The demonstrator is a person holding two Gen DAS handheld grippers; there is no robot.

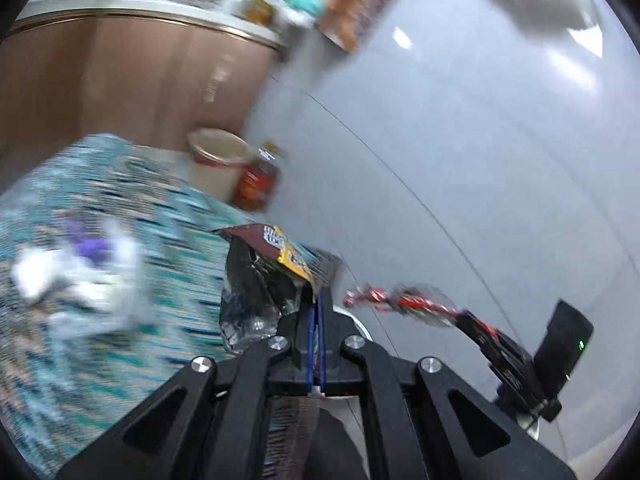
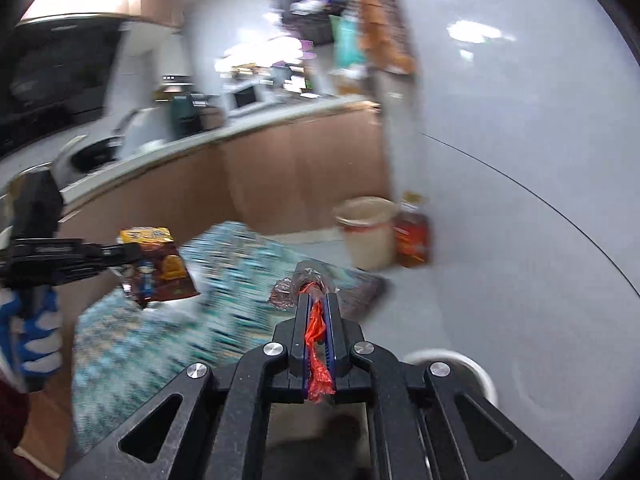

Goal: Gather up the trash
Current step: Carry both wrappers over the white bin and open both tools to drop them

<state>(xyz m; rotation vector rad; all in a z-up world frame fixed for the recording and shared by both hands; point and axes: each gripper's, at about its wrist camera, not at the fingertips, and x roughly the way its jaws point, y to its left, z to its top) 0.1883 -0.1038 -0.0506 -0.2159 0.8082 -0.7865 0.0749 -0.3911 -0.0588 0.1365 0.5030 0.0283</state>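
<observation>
two grippers: left gripper [image 1: 317, 300] clamps one snack bag [image 1: 264, 276], right gripper [image 2: 318, 304] one red wrapper [image 2: 318, 344].

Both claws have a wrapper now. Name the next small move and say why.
Probably carry both toward the cream bin by the cabinet and stop above its open mouth. The left claw is shut on the snack bag, the right claw on the red wrapper, so nothing more can be picked up. More litter remains on the patterned rug.

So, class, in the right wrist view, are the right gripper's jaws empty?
No: the right gripper is shut on a red wrapper pinched between its jaws.
</observation>
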